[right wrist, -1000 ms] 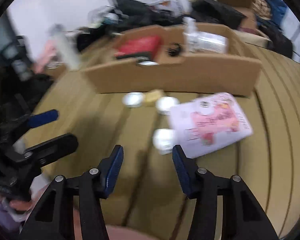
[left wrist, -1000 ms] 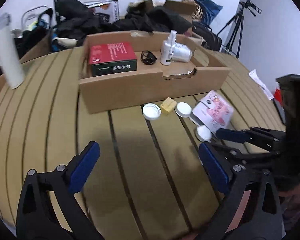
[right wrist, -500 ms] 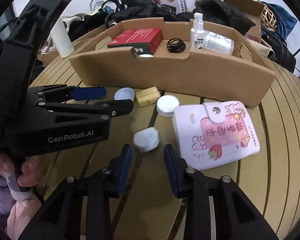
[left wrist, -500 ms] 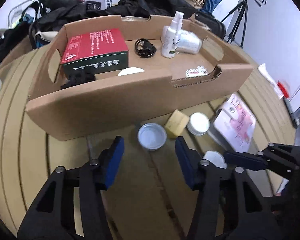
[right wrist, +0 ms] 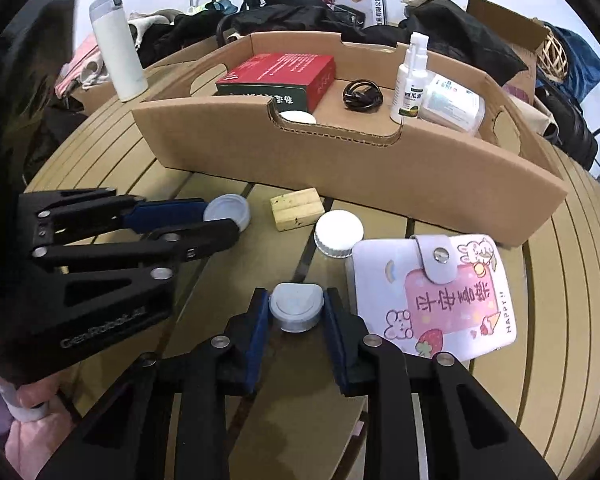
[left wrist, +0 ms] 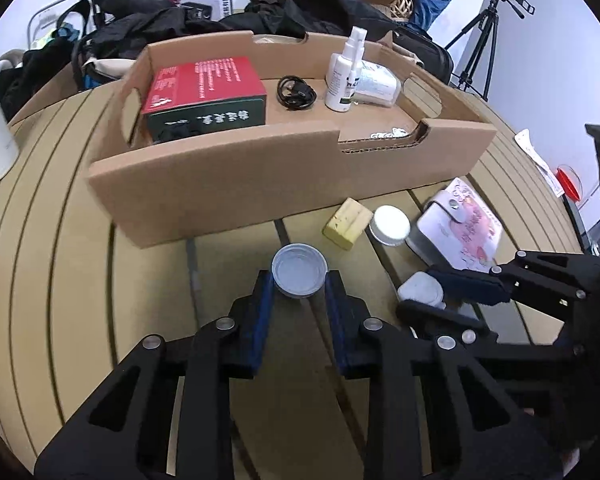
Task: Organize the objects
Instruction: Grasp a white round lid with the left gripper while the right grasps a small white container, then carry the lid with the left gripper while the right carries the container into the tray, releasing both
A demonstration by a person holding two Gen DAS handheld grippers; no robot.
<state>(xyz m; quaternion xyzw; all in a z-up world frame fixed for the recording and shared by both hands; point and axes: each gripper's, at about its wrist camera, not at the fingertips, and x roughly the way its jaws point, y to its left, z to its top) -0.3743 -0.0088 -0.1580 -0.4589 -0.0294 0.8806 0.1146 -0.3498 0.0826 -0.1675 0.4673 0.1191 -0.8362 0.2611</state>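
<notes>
My left gripper (left wrist: pixel 299 284) is shut on a round grey-white lid (left wrist: pixel 299 275) that rests on the slatted wooden table (left wrist: pixel 60 260); the same lid shows in the right wrist view (right wrist: pixel 228 210). My right gripper (right wrist: pixel 296 308) is shut on a small white rounded case (right wrist: pixel 297 308), also seen in the left wrist view (left wrist: pixel 421 289). In front of the cardboard tray (right wrist: pixel 380 168) lie a yellow block (right wrist: pixel 297 208), a white screw cap (right wrist: pixel 339 232) and a pink card wallet (right wrist: pixel 440 296).
The tray holds a red box (left wrist: pixel 204 88), a coiled black cable (left wrist: pixel 296 92), a white spray bottle (left wrist: pixel 344 80) and a plastic packet (right wrist: pixel 452 104). A white flask (right wrist: pixel 118 48) stands at the far left. Dark bags and boxes pile up behind the table.
Both grippers moved forward and down to the table and closed: the left onto the round lid, the right onto the small white case.
</notes>
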